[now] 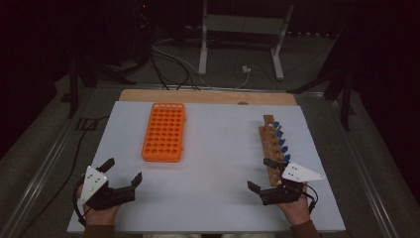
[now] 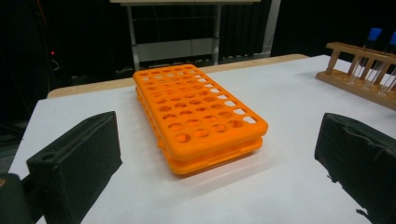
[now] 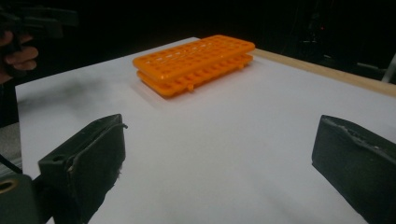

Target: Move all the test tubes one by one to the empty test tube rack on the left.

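Flanking the orange rack (image 1: 164, 132) and wooden tube rack (image 1: 272, 147), both grippers' fingers gape empty.

From my left gripper (image 1: 124, 171), jaws spread, bare white table (image 1: 218, 163) runs toward 1 o'clock up to the orange rack (image 1: 164, 132). My right gripper (image 1: 263, 174), also spread, has the wooden rack (image 1: 271, 144) just beside it at 12 o'clock; open table lies at 10 o'clock.
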### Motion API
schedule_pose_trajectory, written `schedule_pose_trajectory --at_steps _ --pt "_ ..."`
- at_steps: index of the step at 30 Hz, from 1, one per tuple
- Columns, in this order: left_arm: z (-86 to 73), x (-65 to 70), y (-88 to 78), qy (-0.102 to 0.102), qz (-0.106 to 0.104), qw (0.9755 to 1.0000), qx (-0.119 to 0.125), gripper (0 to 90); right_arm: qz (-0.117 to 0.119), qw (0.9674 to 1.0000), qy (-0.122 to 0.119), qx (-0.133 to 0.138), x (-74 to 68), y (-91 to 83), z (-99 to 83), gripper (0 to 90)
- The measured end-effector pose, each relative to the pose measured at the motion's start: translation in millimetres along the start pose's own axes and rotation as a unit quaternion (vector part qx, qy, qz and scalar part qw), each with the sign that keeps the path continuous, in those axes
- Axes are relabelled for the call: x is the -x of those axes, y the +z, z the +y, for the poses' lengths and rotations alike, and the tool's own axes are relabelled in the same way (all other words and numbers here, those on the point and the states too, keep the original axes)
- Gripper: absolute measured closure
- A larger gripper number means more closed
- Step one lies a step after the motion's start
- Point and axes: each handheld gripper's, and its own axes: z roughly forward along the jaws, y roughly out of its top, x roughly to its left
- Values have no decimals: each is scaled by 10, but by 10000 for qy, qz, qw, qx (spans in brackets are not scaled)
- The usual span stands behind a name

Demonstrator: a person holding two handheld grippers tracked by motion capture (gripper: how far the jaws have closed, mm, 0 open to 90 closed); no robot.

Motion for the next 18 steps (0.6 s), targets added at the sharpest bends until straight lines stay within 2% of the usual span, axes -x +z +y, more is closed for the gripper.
schedule_pose_trajectory --at_steps 4,12,18 --pt "-4 -9 -4 -20 23 10000 -1 13 -80 9999 -106 44 57 -67 117 30" --pt "-7 -13 -1 -38 18 10000 -6 13 -425 9986 -190 235 262 -290 356 30" --pt "-9 -13 2 -56 17 10000 -9 13 -763 9966 -133 296 464 -470 394 30"
